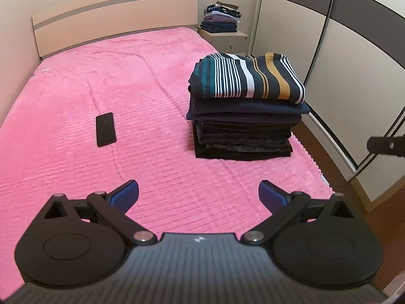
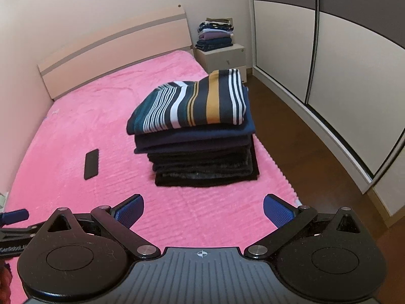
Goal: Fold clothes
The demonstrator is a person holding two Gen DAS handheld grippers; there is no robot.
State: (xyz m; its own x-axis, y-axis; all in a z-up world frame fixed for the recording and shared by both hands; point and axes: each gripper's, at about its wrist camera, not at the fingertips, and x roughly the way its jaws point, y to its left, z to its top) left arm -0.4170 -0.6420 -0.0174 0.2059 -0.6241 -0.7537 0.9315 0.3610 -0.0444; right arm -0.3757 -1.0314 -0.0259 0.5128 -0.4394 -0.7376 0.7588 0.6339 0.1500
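A stack of folded clothes (image 1: 243, 126) (image 2: 202, 157) stands on the pink bedspread (image 1: 126, 88) (image 2: 101, 106) near the bed's right edge. On top lies a folded striped shirt (image 1: 248, 76) (image 2: 195, 103) in navy, white, teal and mustard; under it are navy and black garments. My left gripper (image 1: 198, 195) is open over the bedspread, short of the stack, with nothing between its blue pads. My right gripper (image 2: 203, 210) is open too, in front of the stack, empty. Part of the right gripper (image 1: 387, 145) shows at the left wrist view's right edge.
A black phone (image 1: 105, 129) (image 2: 91, 163) lies flat on the bed left of the stack. A bedside cabinet (image 1: 225, 39) (image 2: 222, 57) bears another pile of folded clothes (image 1: 222, 19) (image 2: 215, 35). A sliding-door wardrobe (image 1: 341, 50) (image 2: 341, 63) stands right, across a wooden floor (image 2: 316, 152). Headboard (image 1: 114, 20) behind.
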